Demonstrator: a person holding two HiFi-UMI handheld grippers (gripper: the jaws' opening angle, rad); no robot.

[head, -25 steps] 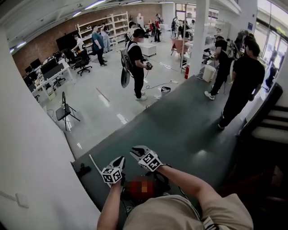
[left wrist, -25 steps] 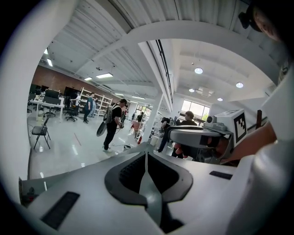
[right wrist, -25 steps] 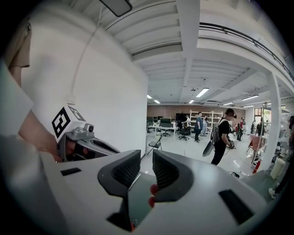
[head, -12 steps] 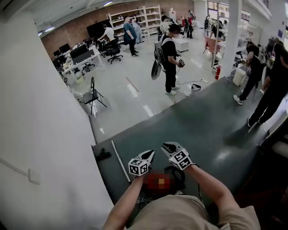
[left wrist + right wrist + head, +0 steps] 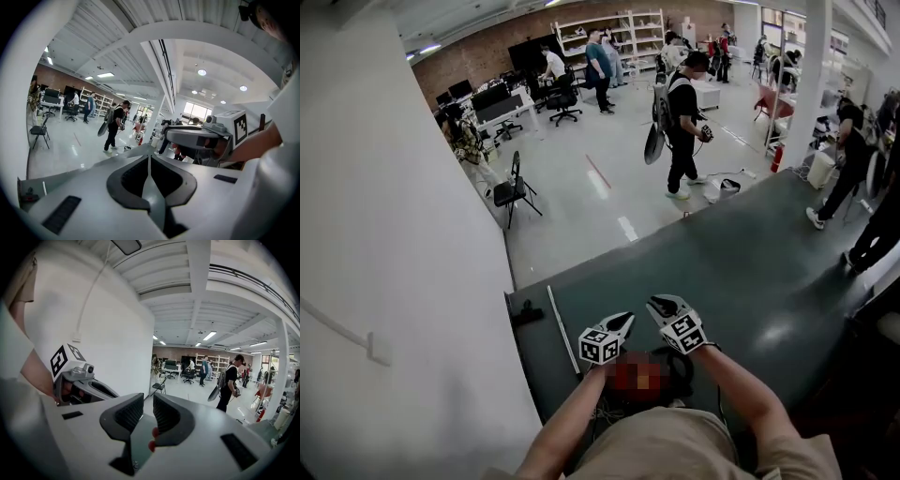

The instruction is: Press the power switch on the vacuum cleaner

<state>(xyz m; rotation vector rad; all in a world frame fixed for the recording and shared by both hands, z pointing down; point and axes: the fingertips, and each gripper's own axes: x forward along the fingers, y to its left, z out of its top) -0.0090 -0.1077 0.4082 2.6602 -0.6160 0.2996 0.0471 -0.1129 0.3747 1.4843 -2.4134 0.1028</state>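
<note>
Nothing of the task looks done. Neither gripper touches anything, so pressing the switch is all still ahead.

At the left of the head view, a white rod (image 5: 562, 330) and a small black object (image 5: 525, 316) lie on the dark green surface (image 5: 750, 272). Right of them, low centre, the left gripper (image 5: 625, 320) hangs in the air with its jaws pressed together on nothing; its own view shows the seam plainly. Just beside it, the right gripper (image 5: 664, 303) has a narrow gap between its jaws and is also empty. Both point out over the room.

I cannot place the vacuum cleaner. A dark rounded shape (image 5: 680, 364) under the right forearm (image 5: 727, 384), low in the frame, might be it, but the forearm covers most of it. No switch can be made out in any view.
</note>
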